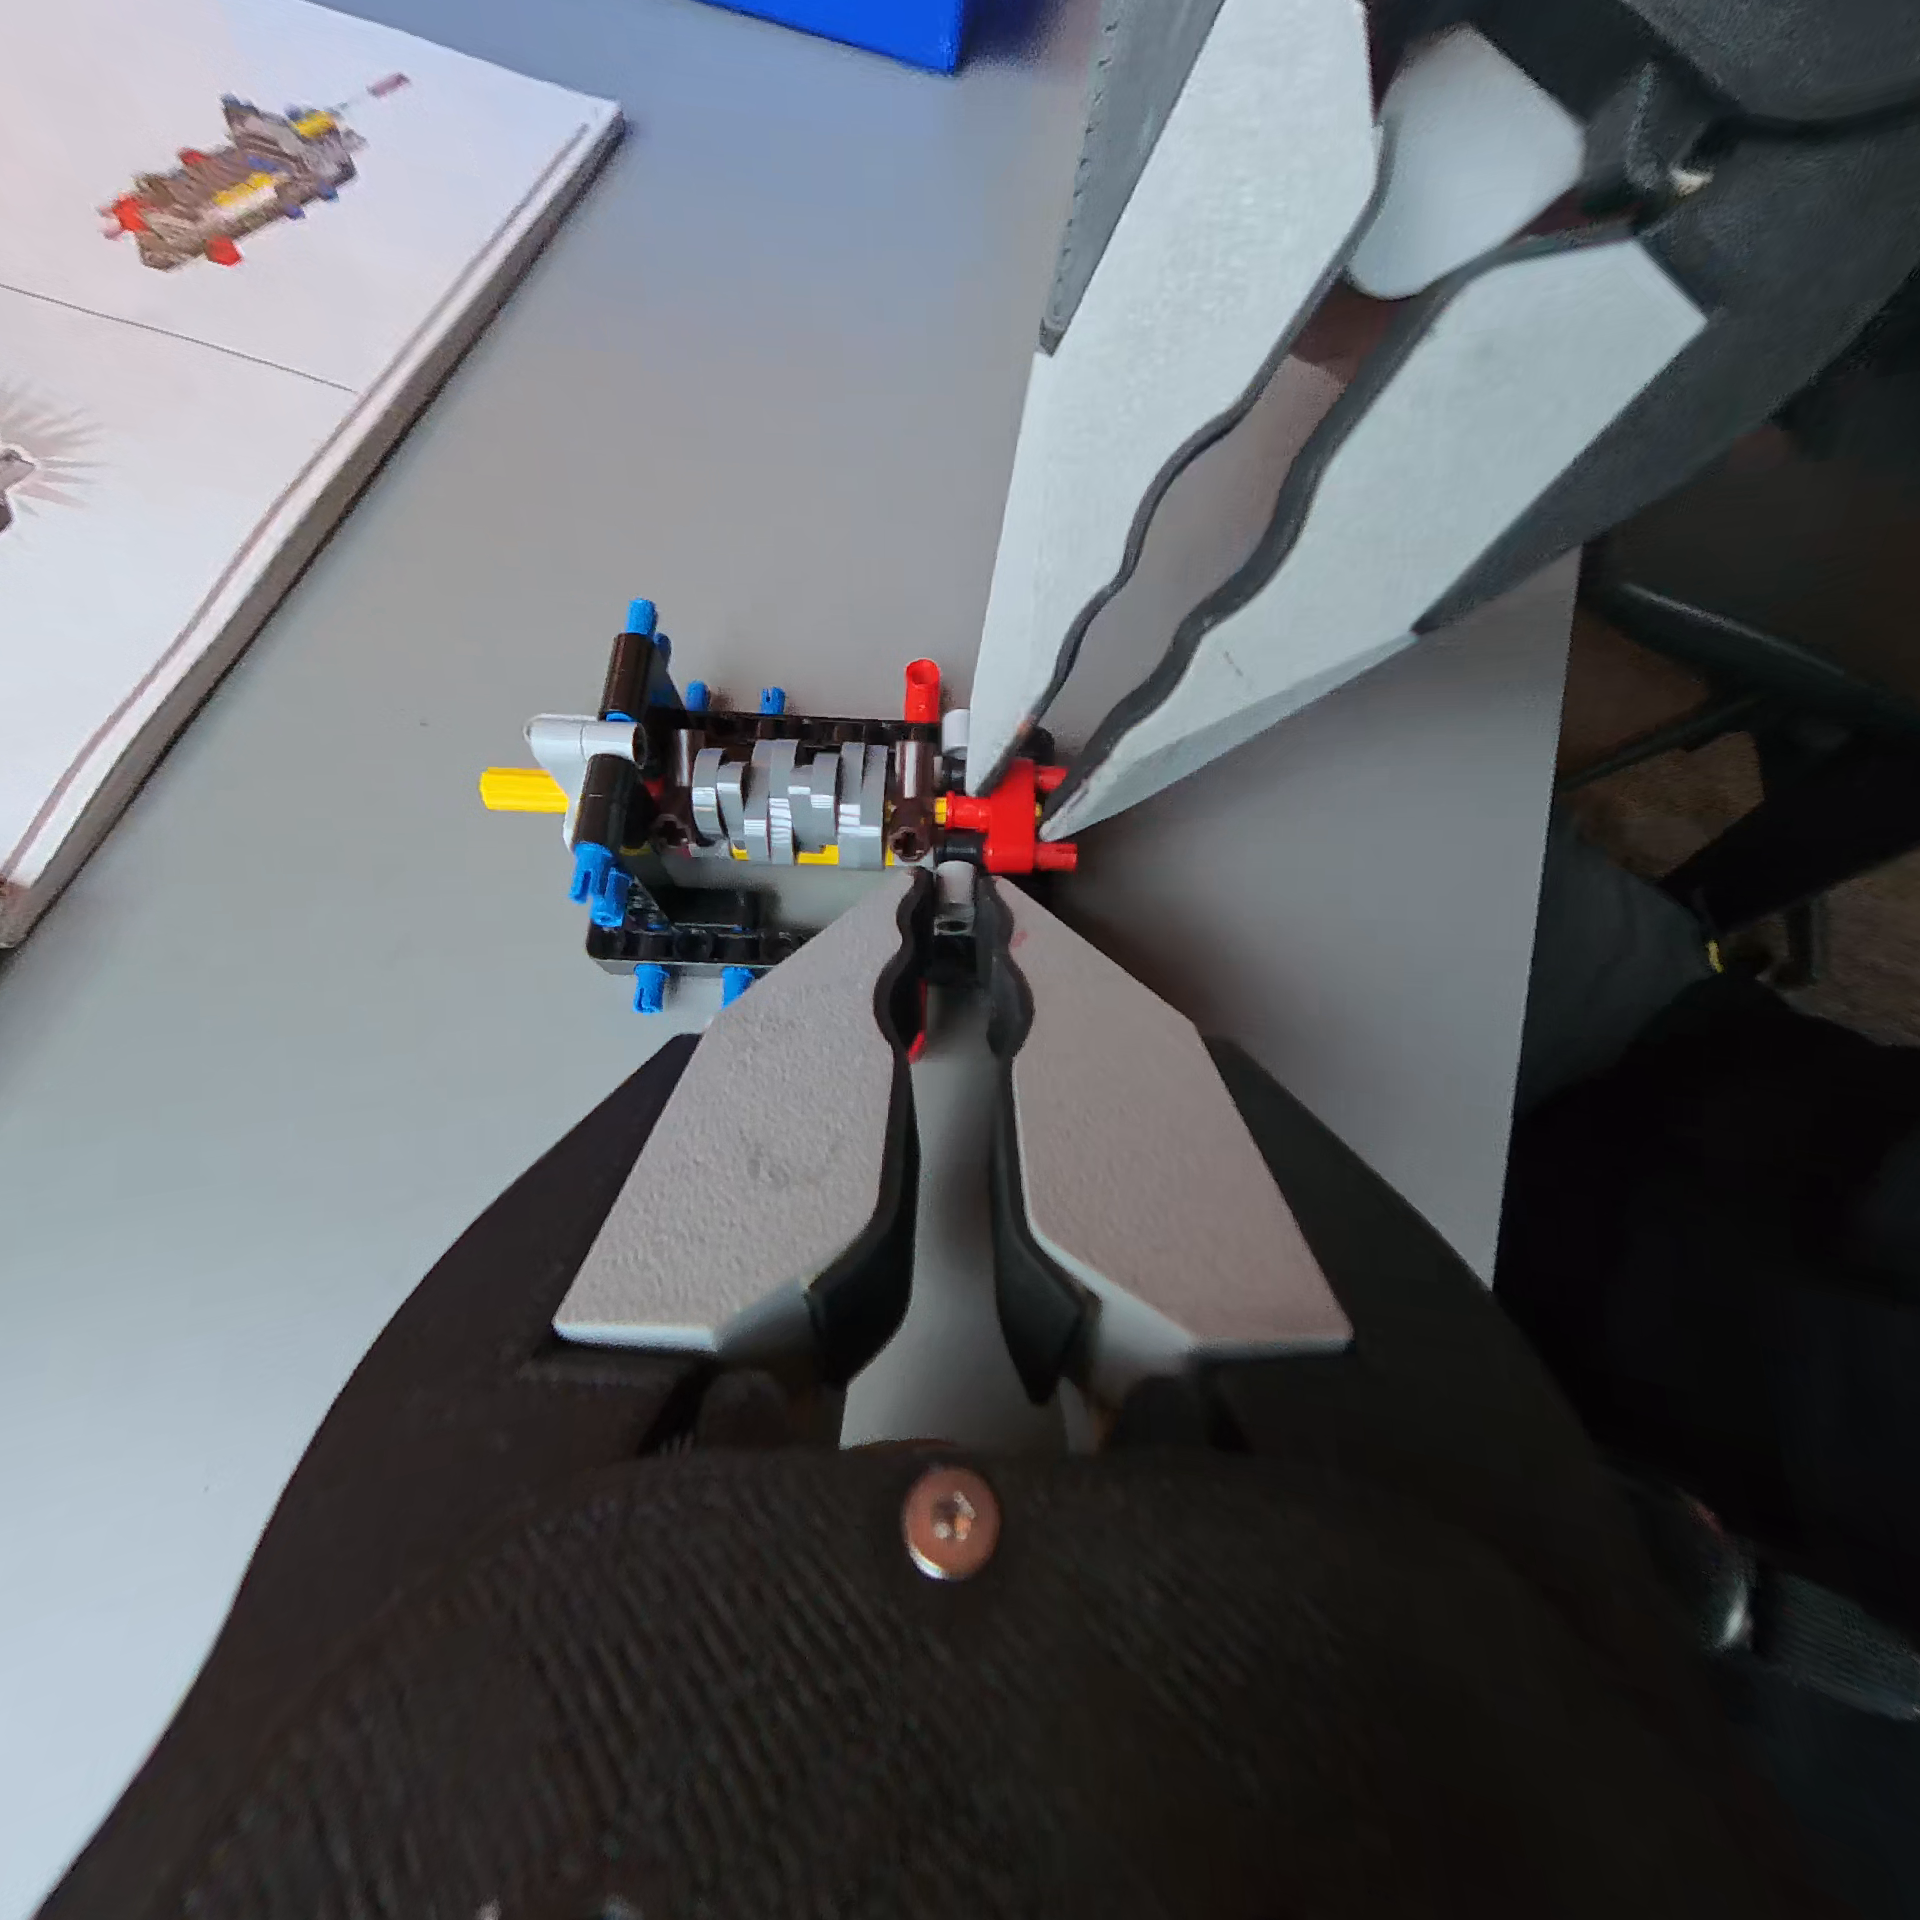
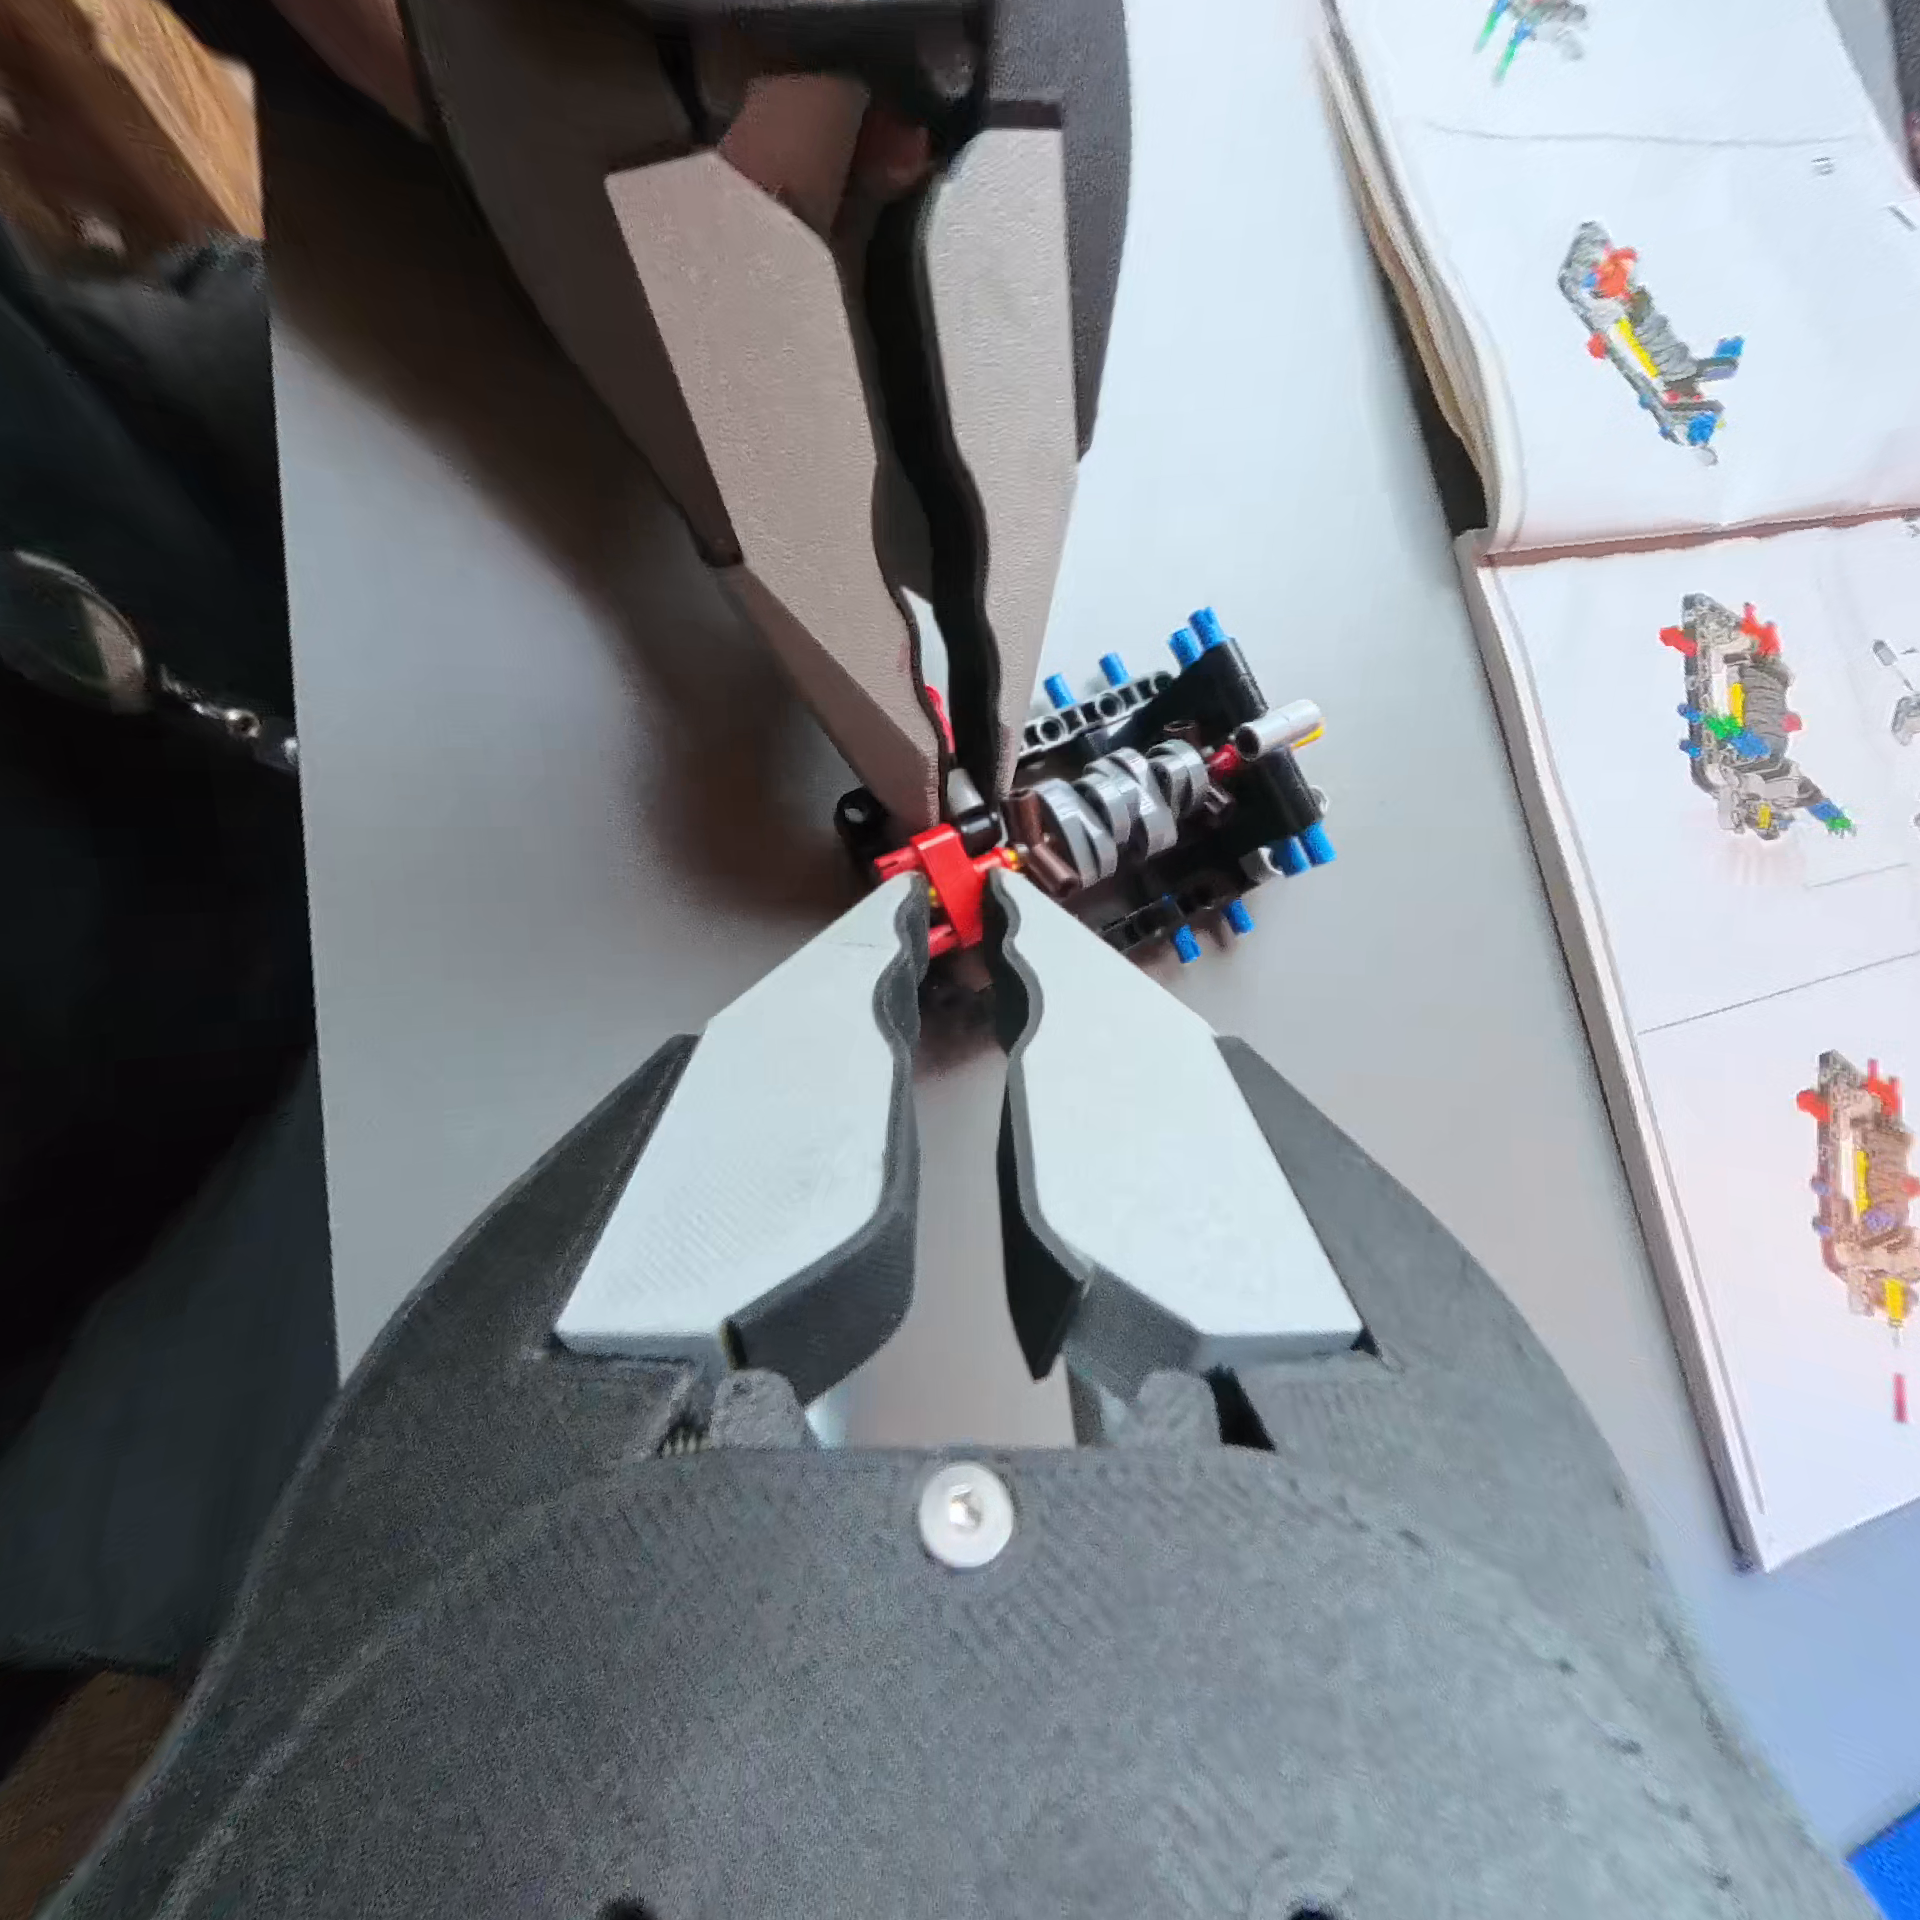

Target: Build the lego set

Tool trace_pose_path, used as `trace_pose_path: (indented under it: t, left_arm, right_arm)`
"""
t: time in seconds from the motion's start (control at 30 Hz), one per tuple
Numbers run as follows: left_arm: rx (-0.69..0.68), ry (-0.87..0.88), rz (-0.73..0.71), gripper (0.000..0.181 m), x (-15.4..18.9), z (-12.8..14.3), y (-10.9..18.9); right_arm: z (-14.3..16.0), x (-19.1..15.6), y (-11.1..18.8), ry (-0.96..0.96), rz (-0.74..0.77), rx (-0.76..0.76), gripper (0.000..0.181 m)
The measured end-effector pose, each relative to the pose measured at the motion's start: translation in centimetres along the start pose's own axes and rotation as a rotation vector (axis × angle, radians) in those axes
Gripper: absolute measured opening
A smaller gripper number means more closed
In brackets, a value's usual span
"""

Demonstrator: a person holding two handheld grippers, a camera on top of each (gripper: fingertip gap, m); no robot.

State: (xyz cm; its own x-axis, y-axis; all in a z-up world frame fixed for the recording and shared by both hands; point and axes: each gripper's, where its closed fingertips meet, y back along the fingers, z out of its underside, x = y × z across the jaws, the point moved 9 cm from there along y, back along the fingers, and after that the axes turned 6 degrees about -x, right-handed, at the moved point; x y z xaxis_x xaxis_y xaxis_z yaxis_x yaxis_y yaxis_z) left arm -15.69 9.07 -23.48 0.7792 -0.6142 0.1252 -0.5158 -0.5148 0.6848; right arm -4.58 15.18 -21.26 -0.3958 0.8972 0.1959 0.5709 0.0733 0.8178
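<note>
On the grey table (image 1: 312,1039), the left gripper (image 1: 951,914) pinches the lego assembly (image 1: 769,800) while the right gripper (image 2: 956,894) clamps its red connector (image 2: 951,868) beside an open instruction booklet (image 2: 1714,831).

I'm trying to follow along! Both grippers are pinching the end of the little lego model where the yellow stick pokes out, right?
Not quite. Both the left gripper and the right gripper are at the end of the small black-and-grey lego model with the red cross-shaped connector. The yellow axle pokes out of the opposite end, untouched. The left wrist view shows this best.
</note>
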Motion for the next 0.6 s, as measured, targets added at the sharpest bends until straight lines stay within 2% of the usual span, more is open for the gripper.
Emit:
trace_pose_path:
  t: [0.07, 0.27, 0.47, 0.6]
  left_arm:
    - [-0.019, -0.001, 0.002, 0.005, -0.1, 0.1, -0.1]
    - [-0.023, -0.016, -0.007, 0.005, 0.1, 0.0, -0.3]
    - [-0.016, 0.004, 0.038, 0.005, -0.1, 0.0, -0.2]
    - [-0.028, -0.004, 0.039, 0.006, -0.1, 0.0, -0.3]
  right_arm:
    - [0.1, 0.0, 0.8, -0.006, -0.019, 0.011, 0.000]
    - [0.0, -0.6, 4.1, -0.048, 0.094, 0.136, 0.012]
    - [1.6, -2.5, 3.0, -0.104, 0.177, 0.173, 0.010]
    - [2.3, -4.1, 2.1, -0.134, 0.172, 0.240, 0.010]
